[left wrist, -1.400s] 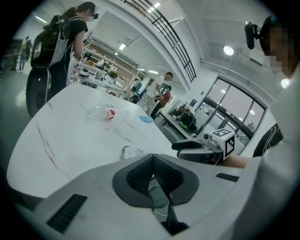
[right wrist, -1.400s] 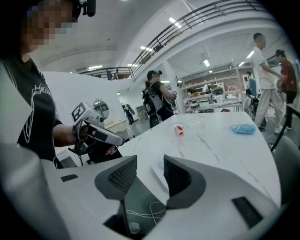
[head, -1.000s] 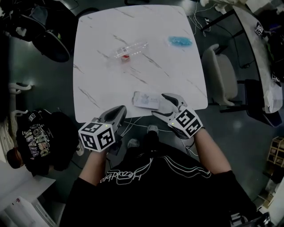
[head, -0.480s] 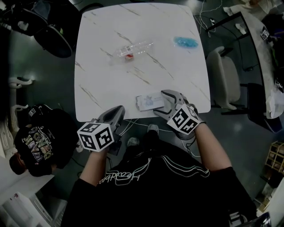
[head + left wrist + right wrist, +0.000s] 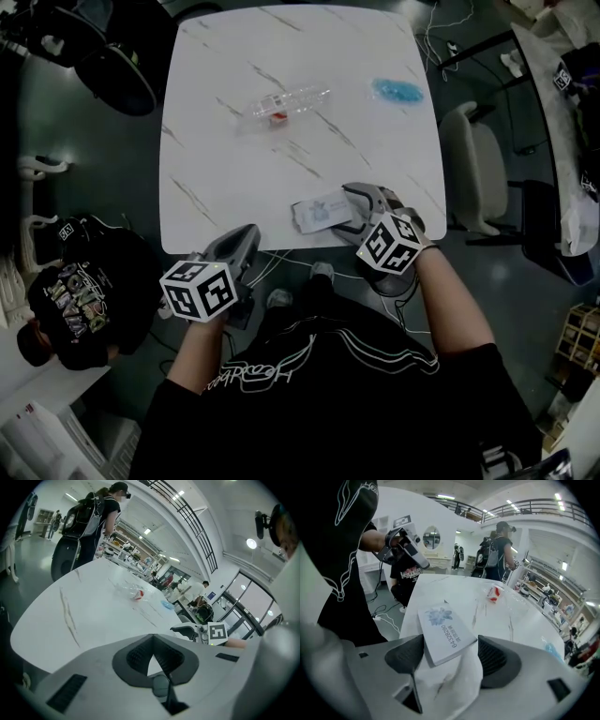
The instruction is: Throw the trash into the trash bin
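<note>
Presently the right gripper [image 5: 345, 212] stands at the near edge of the white marble tabletop [image 5: 375, 141]. Its jaws have just been opening and now stand wide, one on either side of a flat white packet [image 5: 319, 212] printed with a flower and a number. The packet lies flat on the tabletop. One pad appears to be just beside its corner, though contact is not clear. The left gripper [image 5: 246, 236] hangs off the near edge, jaws closed together with nothing between them. Farther out, a clear plastic bottle [image 5: 281, 101] with a red label lies on its side. A blue crumpled item [image 5: 397, 90] lies toward the far right.
</note>
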### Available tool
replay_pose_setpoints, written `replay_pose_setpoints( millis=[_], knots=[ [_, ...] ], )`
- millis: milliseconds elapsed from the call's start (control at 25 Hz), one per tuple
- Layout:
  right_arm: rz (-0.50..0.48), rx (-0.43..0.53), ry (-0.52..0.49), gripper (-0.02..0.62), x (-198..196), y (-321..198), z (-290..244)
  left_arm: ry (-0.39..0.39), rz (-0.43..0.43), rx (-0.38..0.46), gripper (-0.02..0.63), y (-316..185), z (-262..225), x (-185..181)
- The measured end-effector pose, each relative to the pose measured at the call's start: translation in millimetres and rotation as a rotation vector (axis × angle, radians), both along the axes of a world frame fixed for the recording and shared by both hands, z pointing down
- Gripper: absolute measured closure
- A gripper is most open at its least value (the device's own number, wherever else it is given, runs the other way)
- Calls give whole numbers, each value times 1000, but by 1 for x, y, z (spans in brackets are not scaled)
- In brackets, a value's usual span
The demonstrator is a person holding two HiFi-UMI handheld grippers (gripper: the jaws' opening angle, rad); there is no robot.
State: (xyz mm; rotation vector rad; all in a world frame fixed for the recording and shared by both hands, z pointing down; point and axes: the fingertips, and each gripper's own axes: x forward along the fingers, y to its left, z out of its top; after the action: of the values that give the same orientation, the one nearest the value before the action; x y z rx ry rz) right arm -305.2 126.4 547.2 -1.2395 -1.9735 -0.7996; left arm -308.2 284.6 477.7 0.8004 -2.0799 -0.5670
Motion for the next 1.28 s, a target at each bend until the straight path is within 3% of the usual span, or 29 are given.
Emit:
replay_pose_setpoints(
  millis=[440, 680, 880, 1120, 1280],
  knots=[
    [36, -6, 39, 243, -3, 0, 7, -8, -10, -7, 601, 17, -6, 4],
    [118, -27, 40, 245, -2, 3, 6, -4, -8, -1, 601, 25, -5, 13],
    [207, -76, 27, 245, -1, 6, -4, -12, -1, 1, 601, 34, -11, 22],
    [359, -253, 28, 245, 1, 18, -47, -44, 22, 20, 601, 40, -24, 32],
    [420, -295, -31, 245, 7, 28, -79, -76, 38, 51, 601, 44, -38, 39]
  ],
)
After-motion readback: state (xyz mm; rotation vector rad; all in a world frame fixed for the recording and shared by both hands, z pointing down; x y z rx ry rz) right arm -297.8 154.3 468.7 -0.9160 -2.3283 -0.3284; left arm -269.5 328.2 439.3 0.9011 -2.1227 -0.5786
